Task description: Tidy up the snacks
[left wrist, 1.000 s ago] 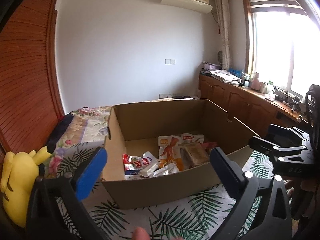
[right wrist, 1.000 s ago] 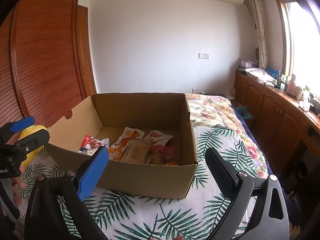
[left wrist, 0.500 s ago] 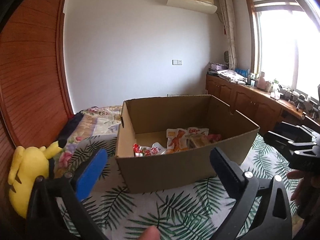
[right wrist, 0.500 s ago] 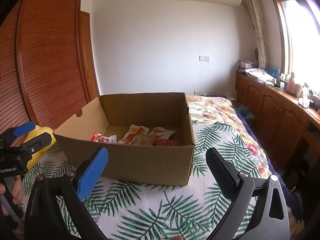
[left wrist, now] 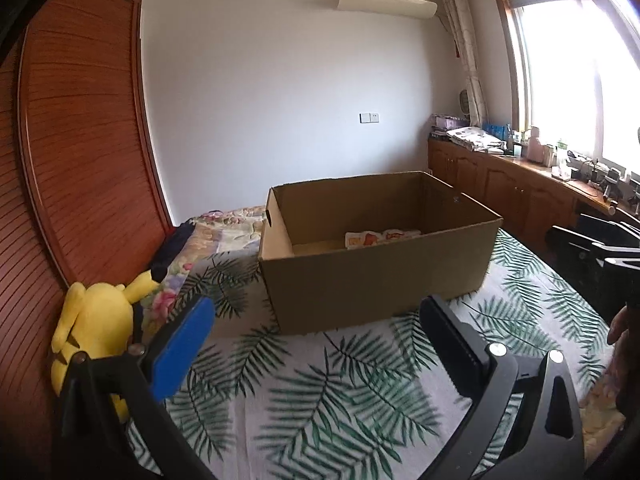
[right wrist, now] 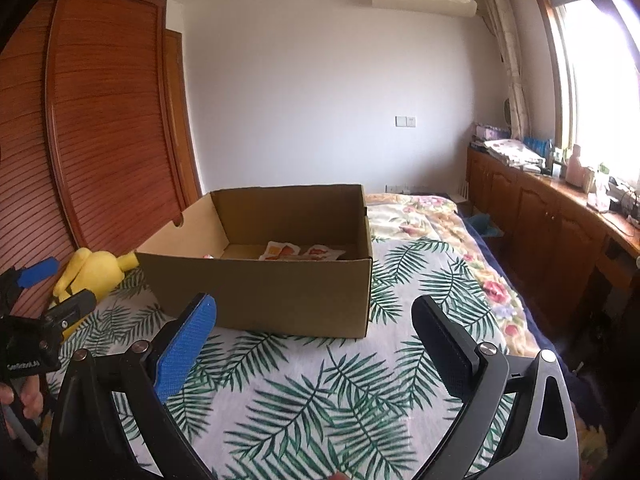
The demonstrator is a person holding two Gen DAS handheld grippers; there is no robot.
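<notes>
An open cardboard box (left wrist: 376, 276) stands on a bed with a palm-leaf sheet; it also shows in the right wrist view (right wrist: 260, 292). Snack packets (left wrist: 380, 237) lie on its floor, mostly hidden by the near wall; a few show in the right wrist view (right wrist: 300, 251). My left gripper (left wrist: 316, 344) is open and empty, low over the sheet, short of the box. My right gripper (right wrist: 314, 340) is open and empty, also in front of the box. Each gripper shows at the edge of the other's view.
A yellow plush toy (left wrist: 96, 320) sits at the bed's left edge against a wooden wardrobe (left wrist: 72, 160). Wooden cabinets (right wrist: 560, 220) with clutter run under the window on the right. A floral blanket (right wrist: 420, 216) lies behind the box.
Both grippers have pulled back and dropped lower, away from the box. The box now looks smaller and its near wall hides most of the snacks. Both stay open.
</notes>
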